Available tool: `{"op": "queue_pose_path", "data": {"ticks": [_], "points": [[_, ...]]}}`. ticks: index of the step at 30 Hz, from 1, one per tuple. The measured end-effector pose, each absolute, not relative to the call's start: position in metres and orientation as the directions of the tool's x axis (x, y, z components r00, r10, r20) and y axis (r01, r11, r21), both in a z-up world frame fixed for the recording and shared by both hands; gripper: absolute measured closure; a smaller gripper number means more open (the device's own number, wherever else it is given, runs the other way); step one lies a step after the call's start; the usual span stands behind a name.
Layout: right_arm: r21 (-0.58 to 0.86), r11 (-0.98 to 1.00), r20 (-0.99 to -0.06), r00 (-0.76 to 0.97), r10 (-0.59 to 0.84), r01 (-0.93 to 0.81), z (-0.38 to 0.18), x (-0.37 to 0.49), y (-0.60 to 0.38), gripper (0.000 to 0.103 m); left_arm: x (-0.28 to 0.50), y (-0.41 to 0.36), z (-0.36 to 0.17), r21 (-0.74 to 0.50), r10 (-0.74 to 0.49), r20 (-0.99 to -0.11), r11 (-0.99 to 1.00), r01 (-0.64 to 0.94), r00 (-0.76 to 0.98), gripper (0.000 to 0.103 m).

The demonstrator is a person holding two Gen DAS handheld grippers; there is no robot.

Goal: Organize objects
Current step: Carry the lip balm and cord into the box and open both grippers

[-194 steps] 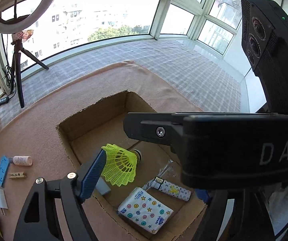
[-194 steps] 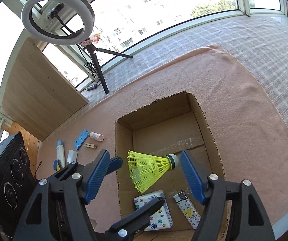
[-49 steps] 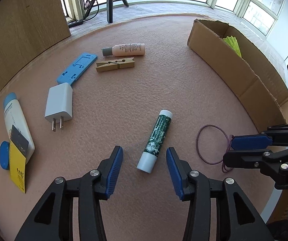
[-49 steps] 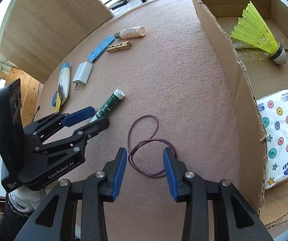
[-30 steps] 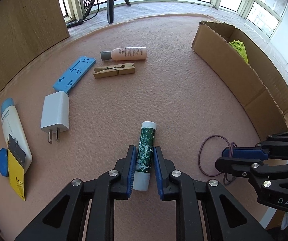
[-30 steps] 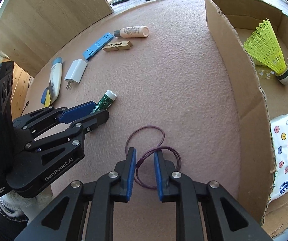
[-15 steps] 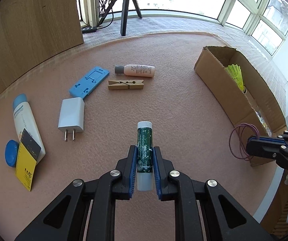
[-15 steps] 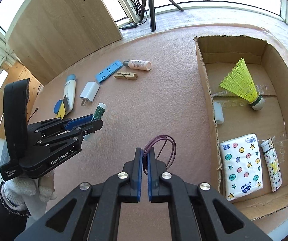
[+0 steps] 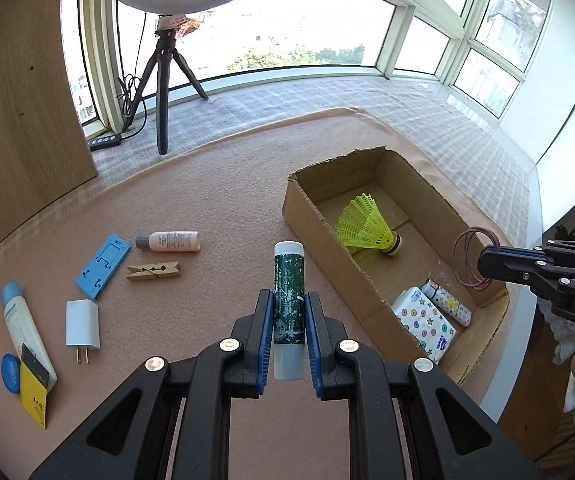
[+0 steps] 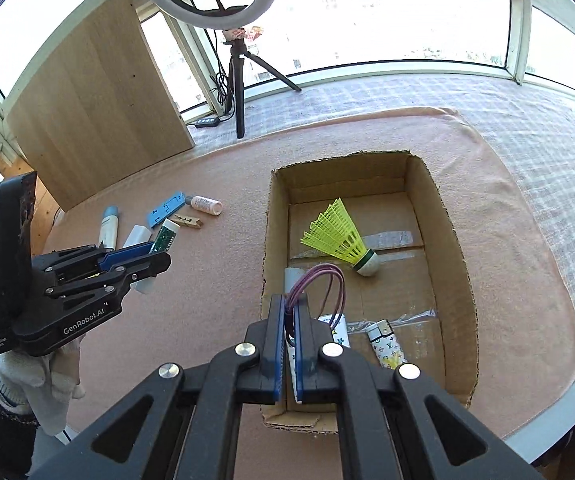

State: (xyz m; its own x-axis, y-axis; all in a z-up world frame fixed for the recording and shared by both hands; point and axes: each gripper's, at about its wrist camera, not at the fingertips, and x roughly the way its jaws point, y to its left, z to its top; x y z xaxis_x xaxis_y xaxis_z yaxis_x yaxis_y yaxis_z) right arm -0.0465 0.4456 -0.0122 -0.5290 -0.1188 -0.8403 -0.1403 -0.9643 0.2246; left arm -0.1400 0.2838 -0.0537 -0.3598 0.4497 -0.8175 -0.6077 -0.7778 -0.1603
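Note:
My left gripper point(image 9: 289, 312) is shut on a green tube with white ends point(image 9: 288, 292), held off the mat left of the cardboard box point(image 9: 311, 216). My right gripper point(image 10: 290, 308) is shut on a purple rubber band point(image 10: 321, 276), whose loops hang above the near left part of the box point(image 10: 439, 208). From the left wrist view the band point(image 9: 469, 258) dangles over the box's right side. Inside the box lie a yellow shuttlecock point(image 10: 337, 236), a tissue pack point(image 9: 423, 320) and a patterned lighter point(image 10: 385, 344).
On the pink mat point(image 9: 215, 200) to the left lie a small pink bottle point(image 9: 169, 241), a wooden clothespin point(image 9: 153, 271), a blue holder point(image 9: 103, 264), a white charger plug point(image 9: 82, 324) and a white tube with blue cap point(image 9: 25, 328). A ring light tripod point(image 9: 163, 92) and a wooden board point(image 10: 95, 120) stand behind.
Both grippers have lifted off the mat with their loads, the green tube and the rubber band. The right one has moved over the box; the box interior now shows in both views.

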Motion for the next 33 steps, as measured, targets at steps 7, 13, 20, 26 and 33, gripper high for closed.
{"op": "queue_pose_path", "data": {"ticks": [7,13,20,26,33], "points": [[0.211,-0.96,-0.857,-0.508,-0.09,-0.185,-0.024,-0.039,0.483,0.099,-0.138,0.35,-0.053,-0.162,0.475,-0.818,-0.732,-0.662,-0.325,0.086],[0.218,-0.955,-0.865,-0.492,-0.095,-0.199,-0.036,-0.035,0.5,0.099,-0.131,0.39,-0.063,-0.157,0.474,-0.83,-0.705,-0.692,-0.294,0.086],[0.225,-0.955,-0.862,-0.496,-0.103,-0.193,-0.039,-0.031,0.503,0.099,-0.127,0.406,-0.067,-0.141,0.464,-0.838,-0.691,-0.709,-0.287,0.086],[0.228,-0.956,-0.843,-0.53,-0.098,-0.187,-0.037,-0.022,0.5,0.045,-0.123,0.397,-0.055,-0.135,0.477,-0.819,-0.701,-0.7,-0.32,0.046],[0.223,-0.959,-0.822,-0.562,-0.089,-0.173,-0.029,-0.02,0.49,0.044,-0.122,0.369,-0.047,-0.127,0.462,-0.813,-0.734,-0.667,-0.353,0.046]]}}
